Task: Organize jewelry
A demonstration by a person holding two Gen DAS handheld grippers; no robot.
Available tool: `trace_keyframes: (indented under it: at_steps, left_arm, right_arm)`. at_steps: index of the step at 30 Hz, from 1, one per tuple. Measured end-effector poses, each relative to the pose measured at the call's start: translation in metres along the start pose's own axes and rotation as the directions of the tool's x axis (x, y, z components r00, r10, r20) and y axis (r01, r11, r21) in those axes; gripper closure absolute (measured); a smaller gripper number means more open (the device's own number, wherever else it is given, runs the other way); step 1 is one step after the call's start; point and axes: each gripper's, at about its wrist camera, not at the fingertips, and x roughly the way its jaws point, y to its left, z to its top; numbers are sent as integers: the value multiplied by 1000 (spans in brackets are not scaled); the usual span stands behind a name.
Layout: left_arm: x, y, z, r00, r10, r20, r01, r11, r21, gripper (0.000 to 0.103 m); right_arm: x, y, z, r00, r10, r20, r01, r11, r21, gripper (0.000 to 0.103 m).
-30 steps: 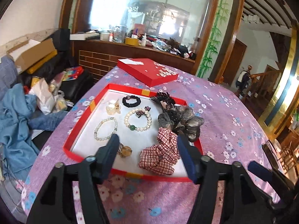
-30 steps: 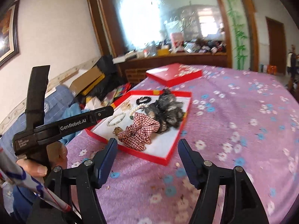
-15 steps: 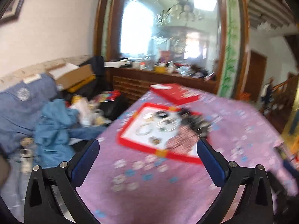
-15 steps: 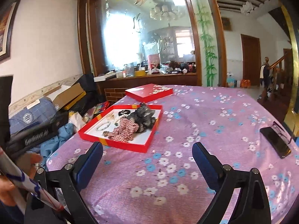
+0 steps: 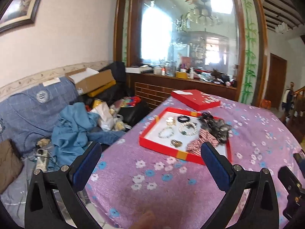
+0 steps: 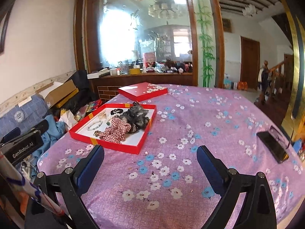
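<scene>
A red tray (image 5: pixel 159 146) (image 6: pixel 83 135) with a white floor sits on the purple flowered tablecloth. It holds pearl bracelets (image 5: pixel 166 133) (image 6: pixel 94 125), a black bracelet (image 5: pixel 183 118), a gold piece (image 5: pixel 176 143), a red plaid scrunchie (image 5: pixel 198 143) (image 6: pixel 116 131) and a dark grey scrunchie (image 5: pixel 219 128) (image 6: pixel 136 118). My left gripper (image 5: pixel 150 152) stands wide open, well short of the tray, nothing between its fingers. My right gripper (image 6: pixel 150 155) is likewise open and empty over bare cloth in front of the tray's near right corner.
The tray's red lid (image 5: pixel 195 98) (image 6: pixel 143 91) lies behind it. A black phone (image 6: pixel 272 146) rests near the table's right edge. A cluttered blue sofa (image 5: pixel 28 110) stands left of the table, a wooden counter (image 5: pixel 183 85) behind. The left handset (image 6: pixel 21 147) shows at the right view's left edge.
Both grippers pulled back from the tray, which now looks smaller and farther off. Their jaws spread from partly open to wide open. The jewellery in the tray has not moved.
</scene>
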Motion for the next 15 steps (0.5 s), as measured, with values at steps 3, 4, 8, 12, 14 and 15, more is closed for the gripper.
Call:
trace_keyframes:
  at_steps: [3,4,8,12,14,15]
  left_arm:
    - [-3,8,-4,987,-153,39,153,988,5,0]
    - [-5,10,-4,989,-135,56,136,991,-10,0]
    - [-5,6,-5,998,-41,36,39,997,68,0]
    - [2,7,-12,1000,-18,-11,19,998,59,0]
    - [4,6,-15,1000,12,-16,-10,998,68,0]
    - [5,6,-16,999,27,-18,-26,997,79,0]
  right_arm:
    - [-6,9,2,999,-10,30,11,999,-40,1]
    - [-7,11,2,999,-13,34,15,999,-47,1]
    - [-8,21,5,999,-17,33,20,996,-82,1]
    - [-9,36,4,999,-12,34,16,992,-124,1]
    - [-7,40,3,1000,-12,28,15,990,-139,1]
    - [-6,42,3,1000,-12,24,15,989,-145,1]
